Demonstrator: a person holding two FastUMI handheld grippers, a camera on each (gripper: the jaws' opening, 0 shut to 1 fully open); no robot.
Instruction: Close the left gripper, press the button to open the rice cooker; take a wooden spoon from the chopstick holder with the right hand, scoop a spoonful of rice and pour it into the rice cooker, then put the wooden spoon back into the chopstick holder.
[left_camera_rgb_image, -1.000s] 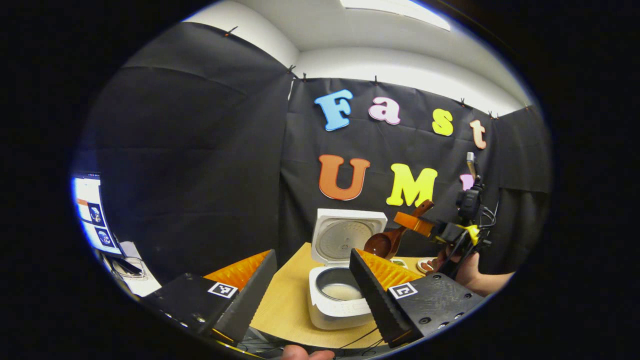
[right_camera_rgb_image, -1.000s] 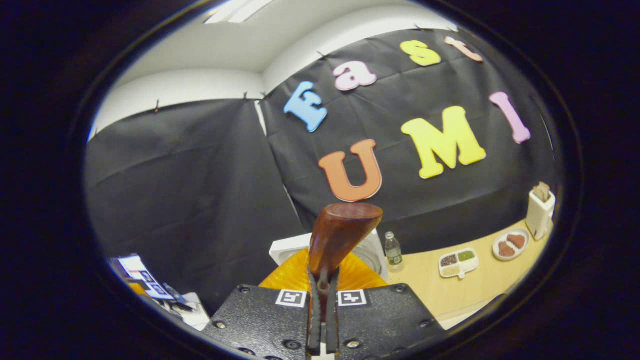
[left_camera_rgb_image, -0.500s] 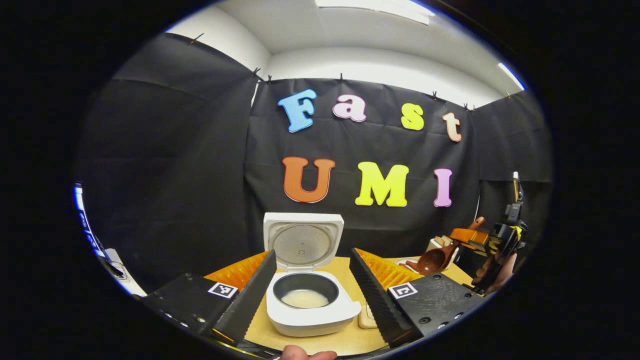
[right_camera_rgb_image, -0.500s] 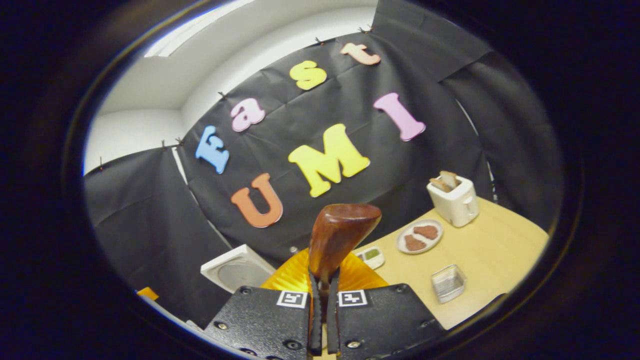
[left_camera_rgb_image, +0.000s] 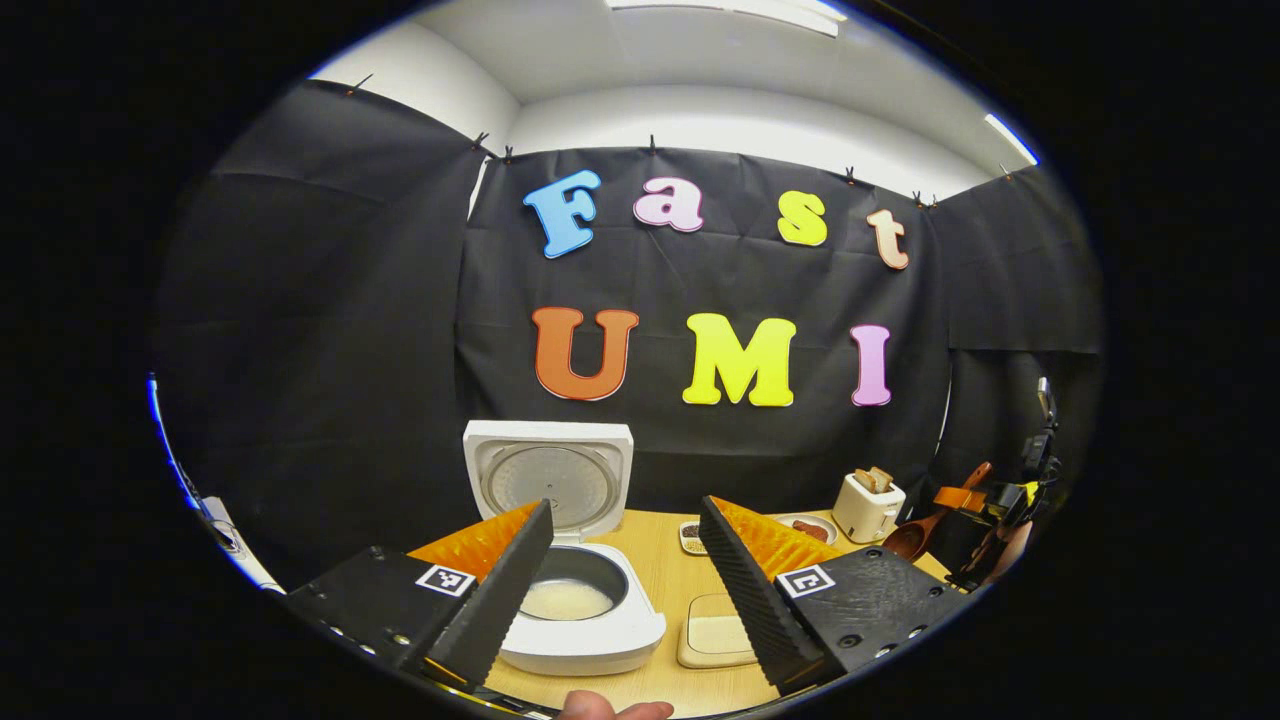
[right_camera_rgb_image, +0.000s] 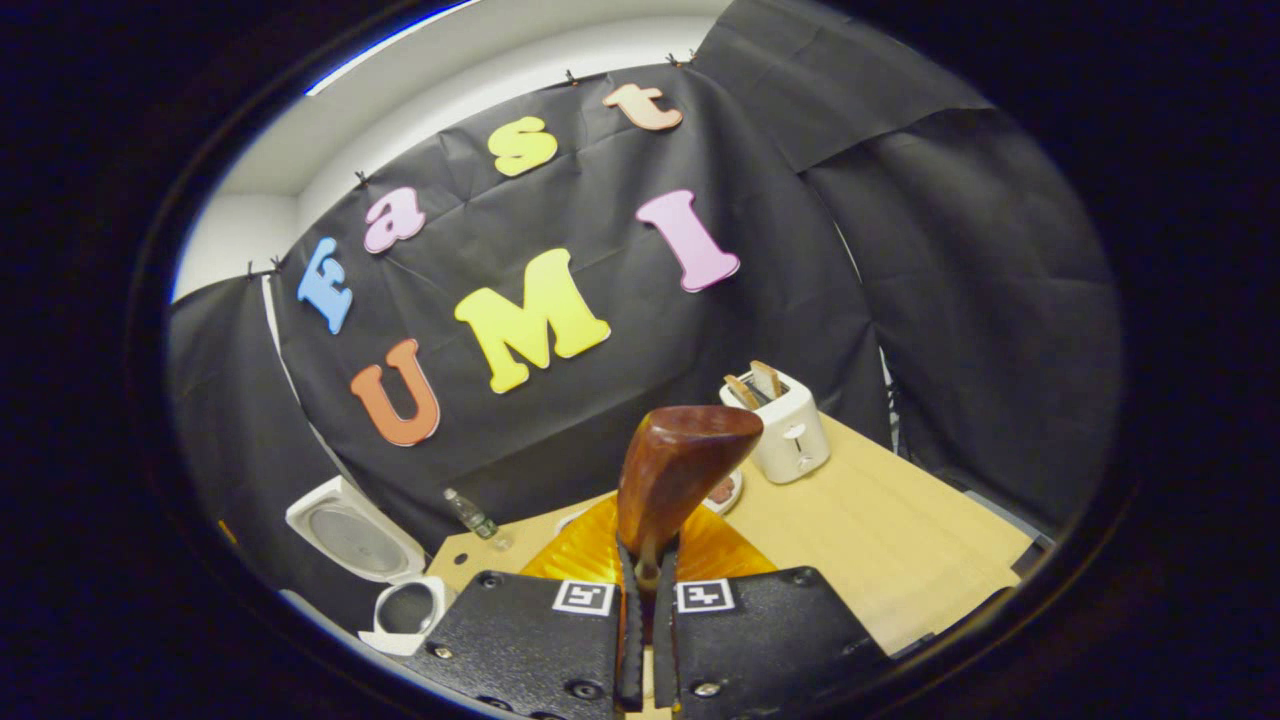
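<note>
Wooden table (right_camera_rgb_image: 900, 540); right gripper (right_camera_rgb_image: 646, 640) fingers clamp wooden spoon (right_camera_rgb_image: 675, 470)

Staged kitchen booth, black cloth wall (left_camera_rgb_image: 330, 330), toaster (right_camera_rgb_image: 783, 425), wooden table (right_camera_rgb_image: 900, 550)

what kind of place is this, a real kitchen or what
Probably a staged kitchen booth, not a real kitchen: black cloth walls surround a wooden table holding an open rice cooker and a toaster.

white rice cooker (left_camera_rgb_image: 585, 640), reddish-brown wooden spoon (right_camera_rgb_image: 680, 470)
</note>
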